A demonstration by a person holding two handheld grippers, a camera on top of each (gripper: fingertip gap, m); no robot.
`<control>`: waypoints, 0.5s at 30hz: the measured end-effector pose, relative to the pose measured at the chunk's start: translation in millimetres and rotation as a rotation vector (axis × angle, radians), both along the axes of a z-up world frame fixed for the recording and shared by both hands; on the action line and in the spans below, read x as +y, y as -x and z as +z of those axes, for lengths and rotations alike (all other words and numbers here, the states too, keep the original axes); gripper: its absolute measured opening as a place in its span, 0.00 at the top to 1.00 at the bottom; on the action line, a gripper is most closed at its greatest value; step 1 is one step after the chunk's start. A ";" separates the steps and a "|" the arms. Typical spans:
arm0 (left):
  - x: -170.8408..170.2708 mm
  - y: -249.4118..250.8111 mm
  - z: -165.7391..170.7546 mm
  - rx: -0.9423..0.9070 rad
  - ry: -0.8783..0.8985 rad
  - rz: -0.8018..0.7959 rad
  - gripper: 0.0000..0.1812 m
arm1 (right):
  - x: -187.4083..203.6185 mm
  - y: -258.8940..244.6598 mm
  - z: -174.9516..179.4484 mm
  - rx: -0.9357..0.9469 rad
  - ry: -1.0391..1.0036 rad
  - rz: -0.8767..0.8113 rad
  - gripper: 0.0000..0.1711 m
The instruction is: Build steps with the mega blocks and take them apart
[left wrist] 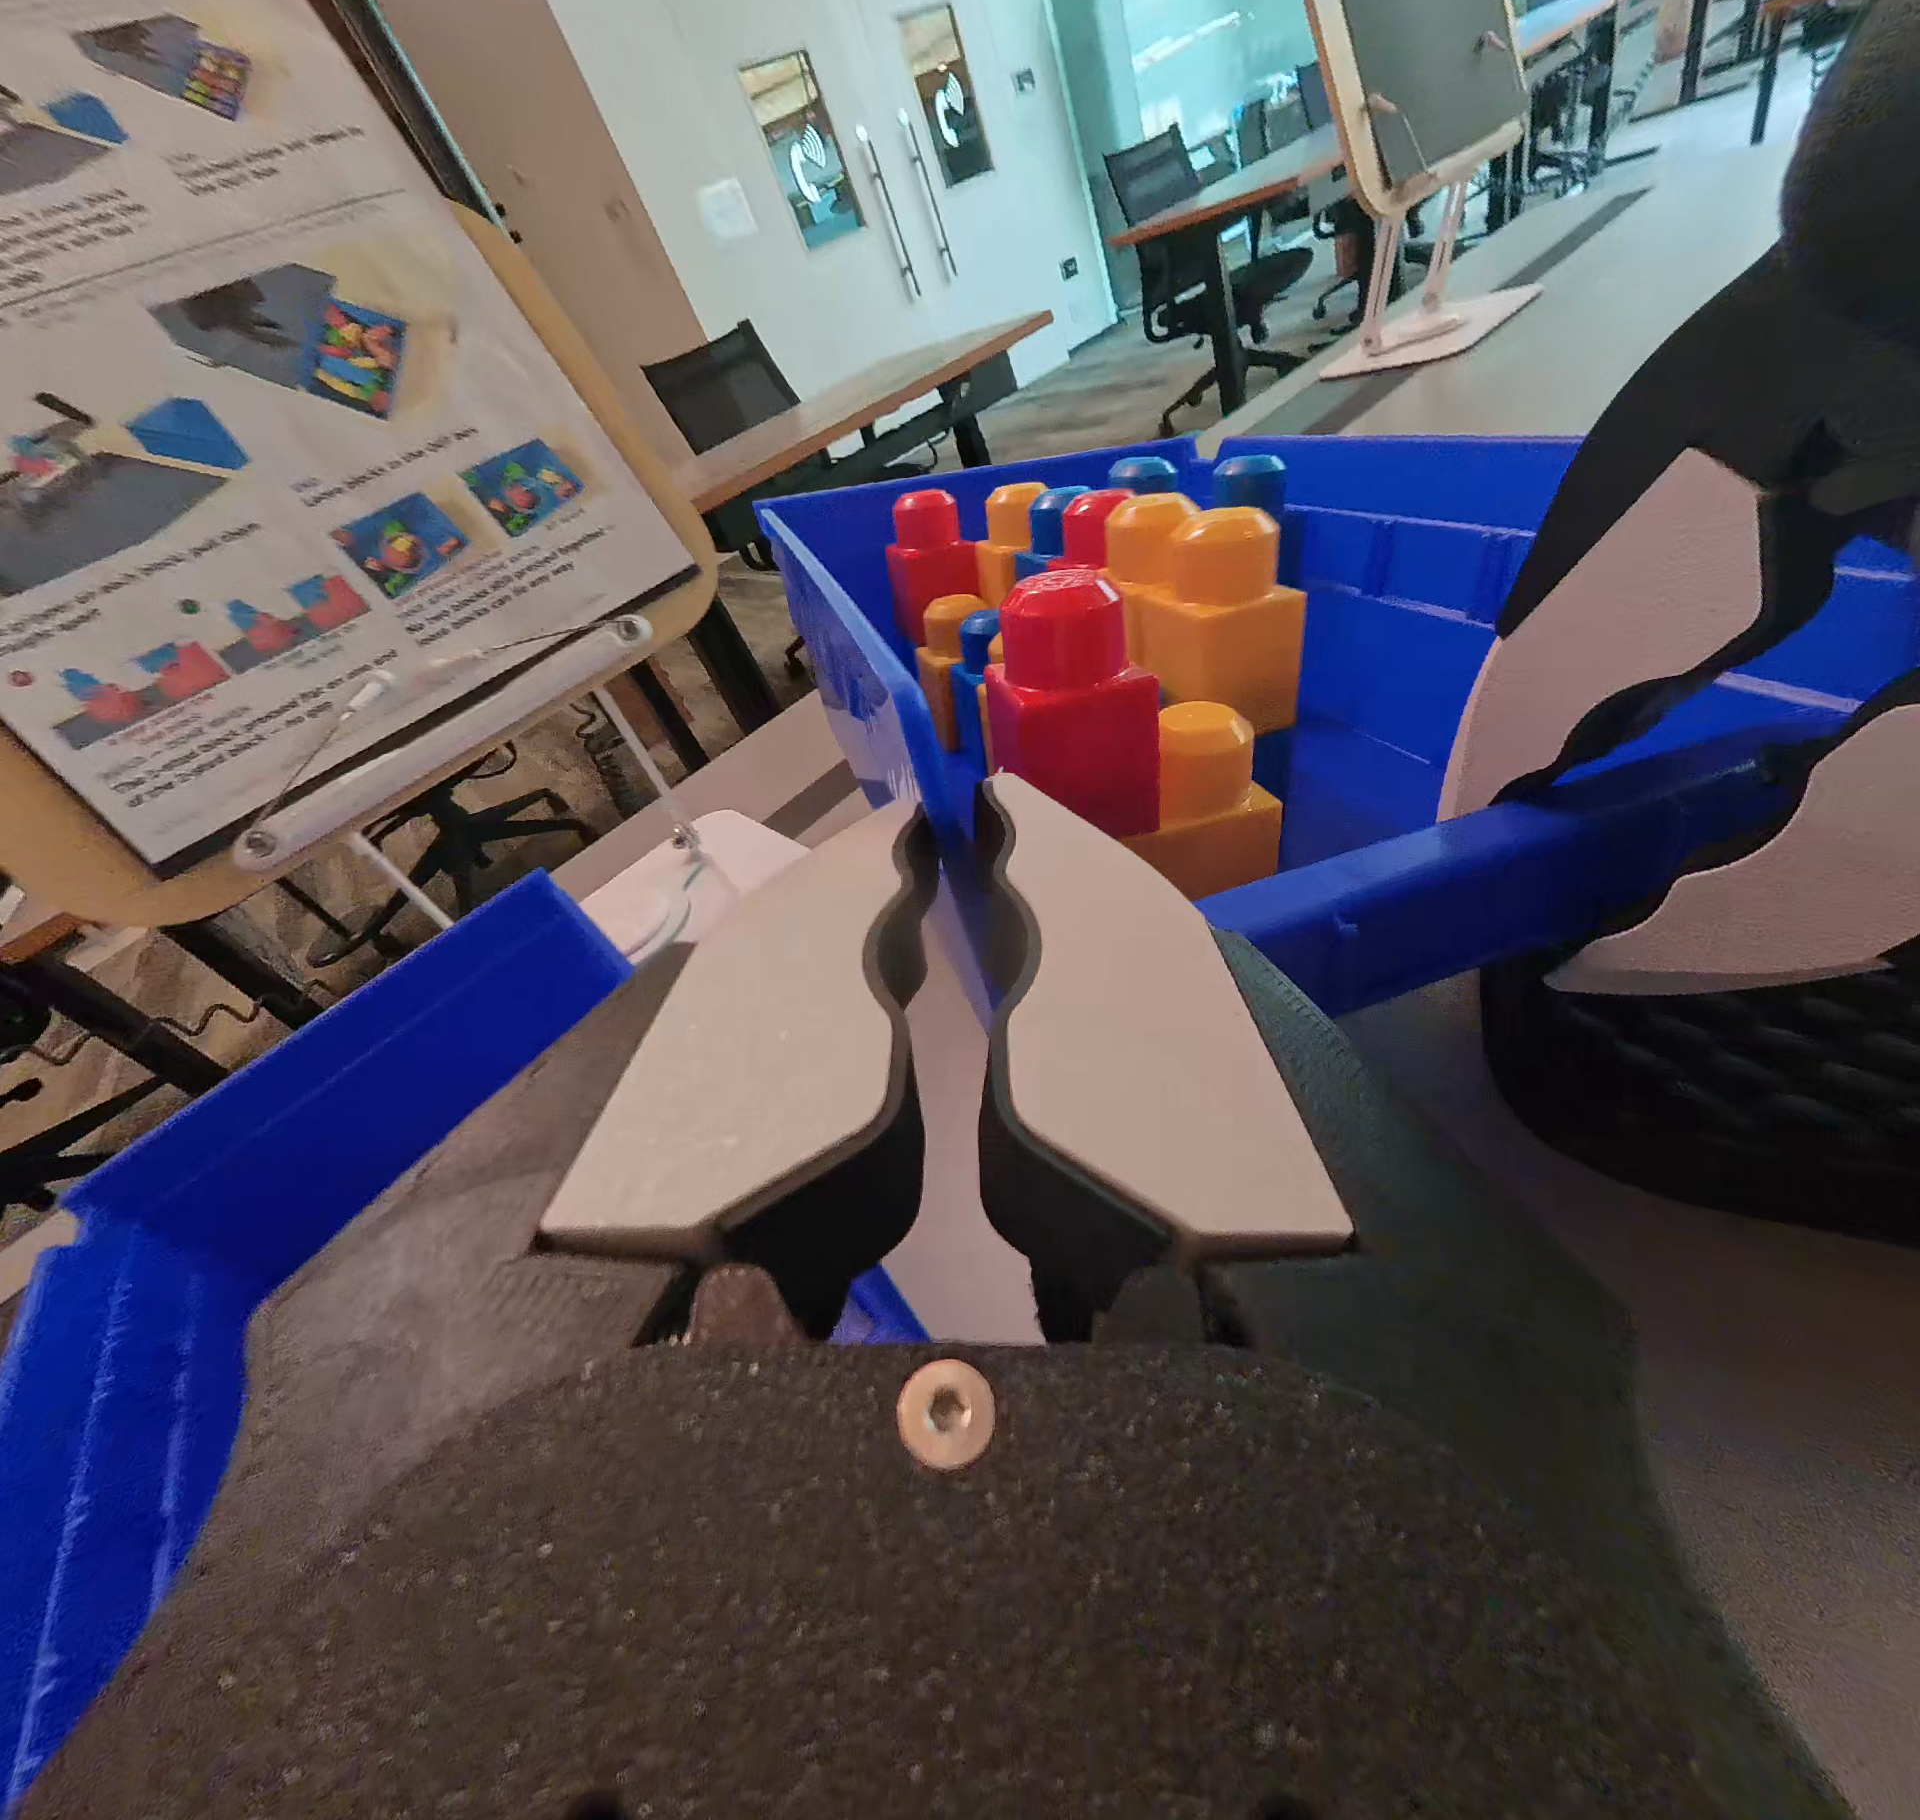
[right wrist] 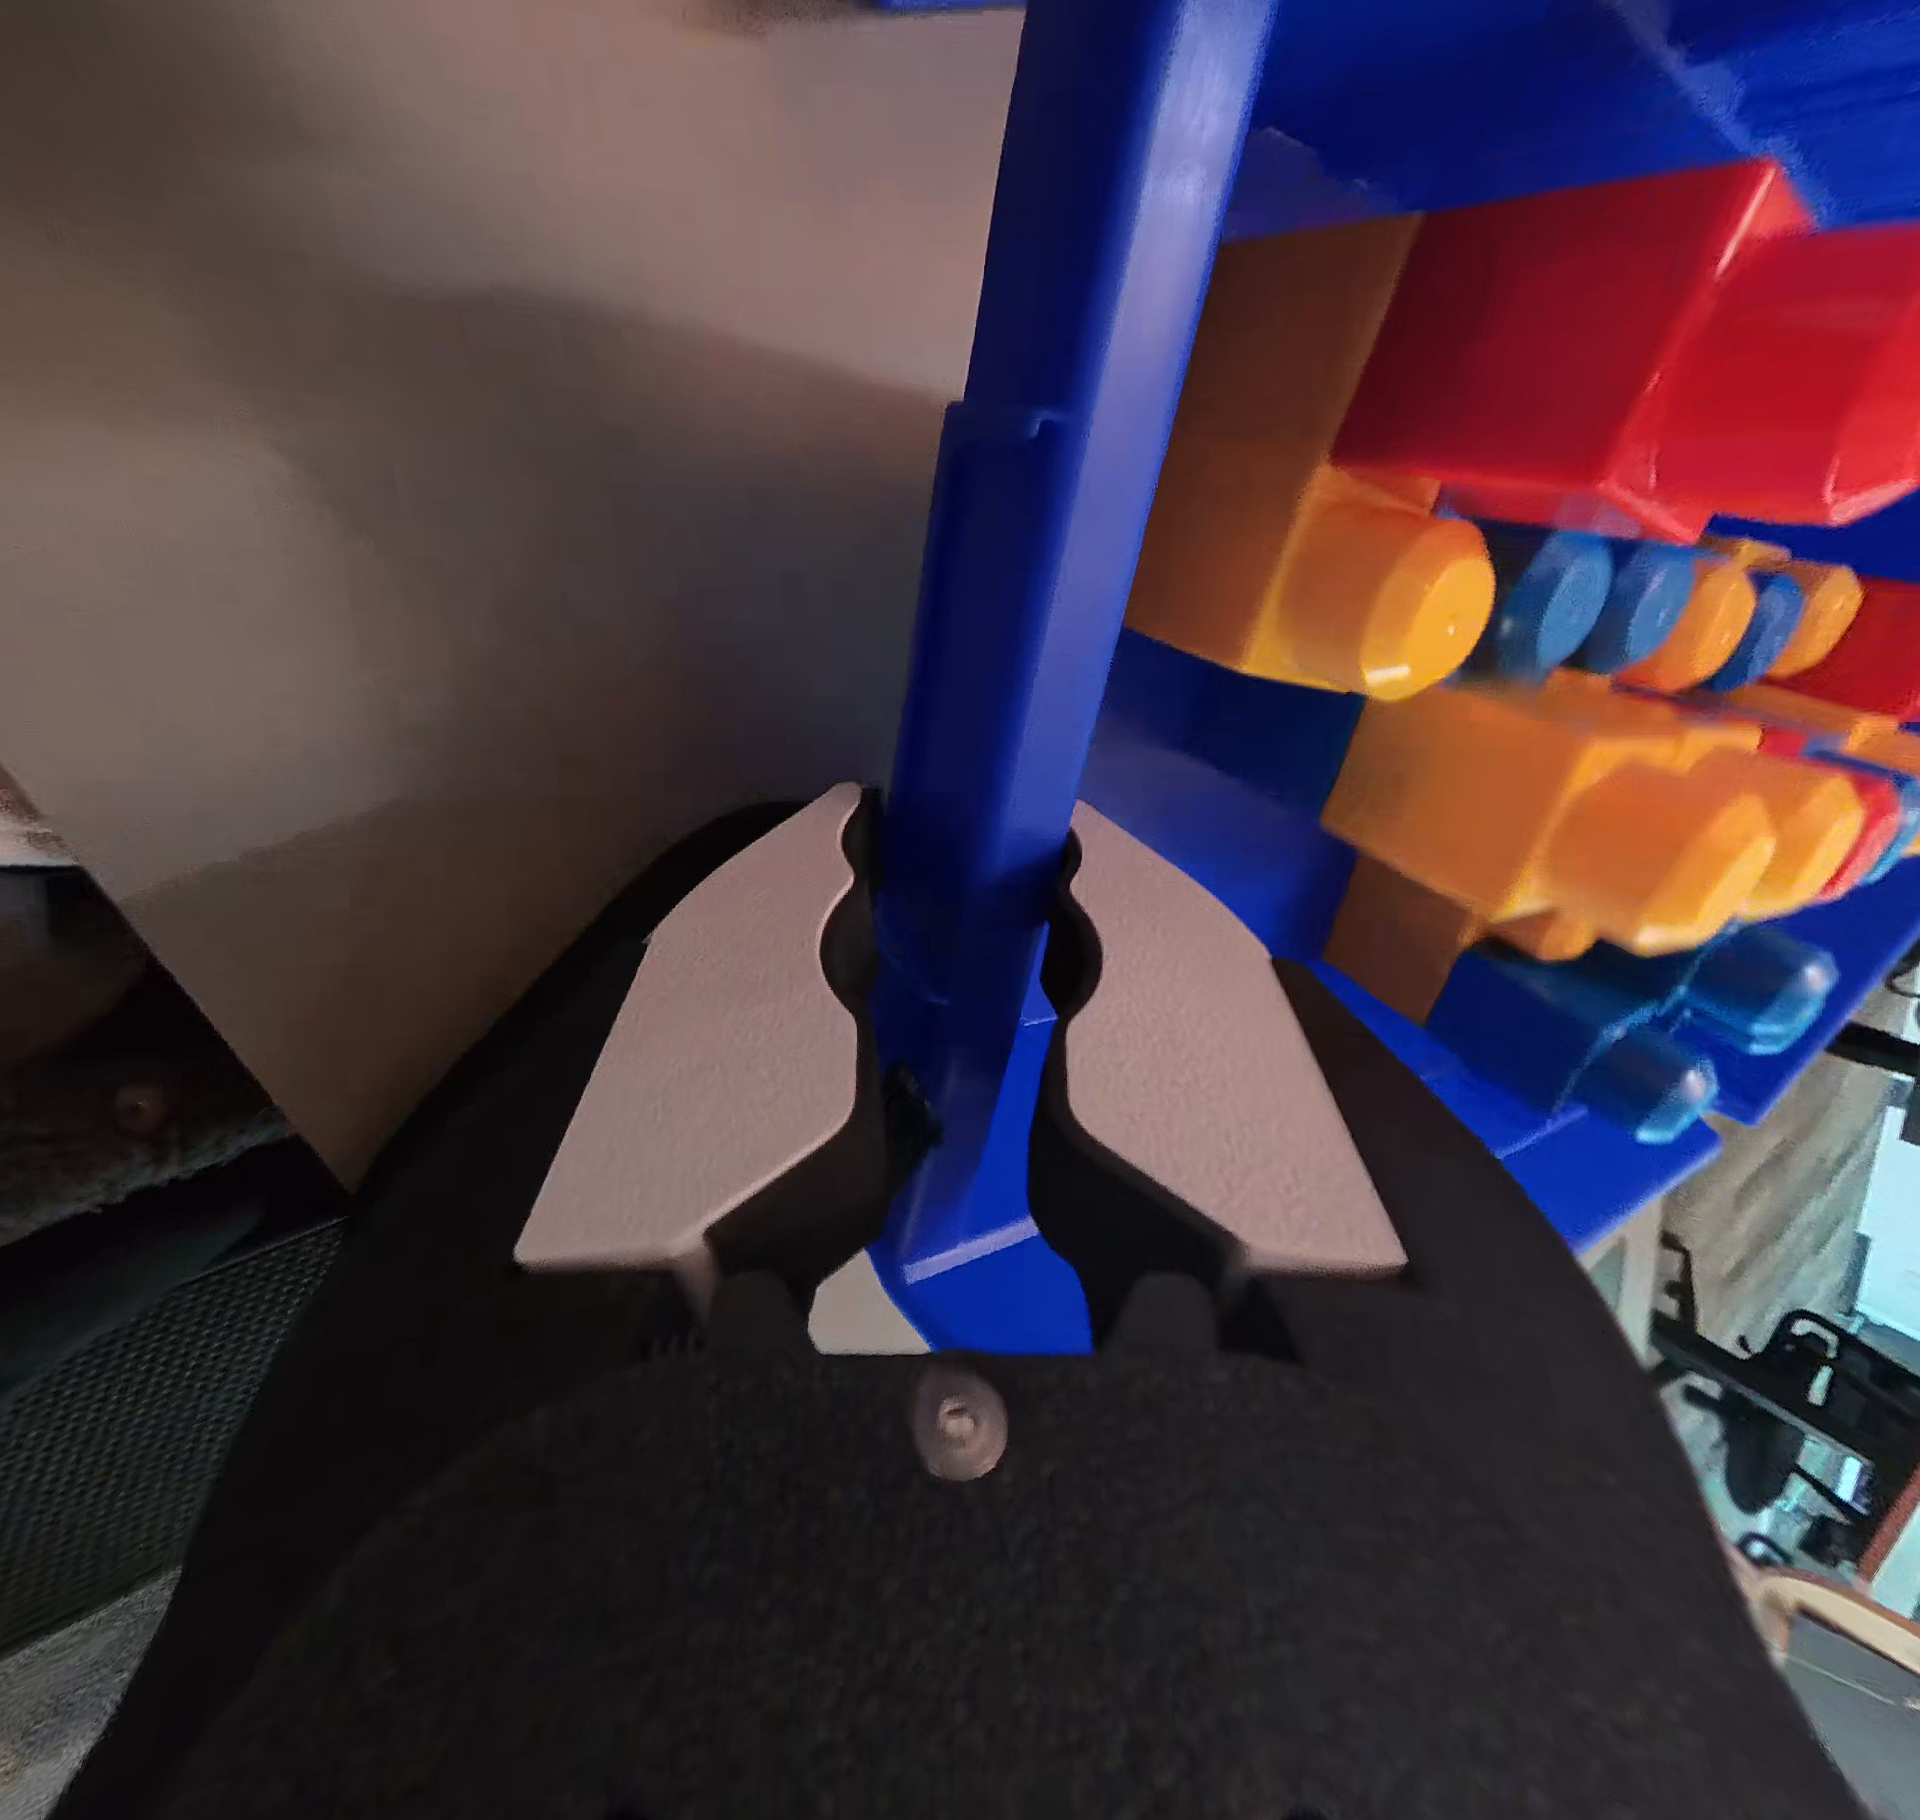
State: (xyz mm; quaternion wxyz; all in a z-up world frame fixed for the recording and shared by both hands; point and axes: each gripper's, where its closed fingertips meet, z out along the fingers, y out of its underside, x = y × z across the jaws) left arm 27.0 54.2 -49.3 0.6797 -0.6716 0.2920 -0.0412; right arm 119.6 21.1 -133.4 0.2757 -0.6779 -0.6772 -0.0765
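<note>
Evidently both claws grip the blue bin's (left wrist: 1455, 866) rim: left claw (left wrist: 951, 814) and right claw (right wrist: 961, 835) clenched on it. Blocks (left wrist: 1070, 721) stay binned; next, likely tipping them onto the bench (right wrist: 416, 420).

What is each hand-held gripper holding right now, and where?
Both clamp the blue bin: the right hand-held gripper on its front rim, the left hand-held gripper apparently on its left wall. No blocks held.

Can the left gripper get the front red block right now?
Probably not yet. The left gripper looks shut on the blue bin's wall, so it's busy. The red block stands just past its tips, top uncovered, so letting go first should open the way.
</note>
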 end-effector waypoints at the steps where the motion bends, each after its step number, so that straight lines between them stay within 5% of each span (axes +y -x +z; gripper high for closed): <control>1: -2.8 4.7 1.5 -0.009 0.001 0.007 0.96 | -1.5 3.3 2.8 -0.012 -0.002 0.011 0.83; 15: -35.3 83.4 40.4 -0.177 -0.110 0.146 0.95 | -9.2 64.0 59.8 -0.230 -0.090 0.190 0.83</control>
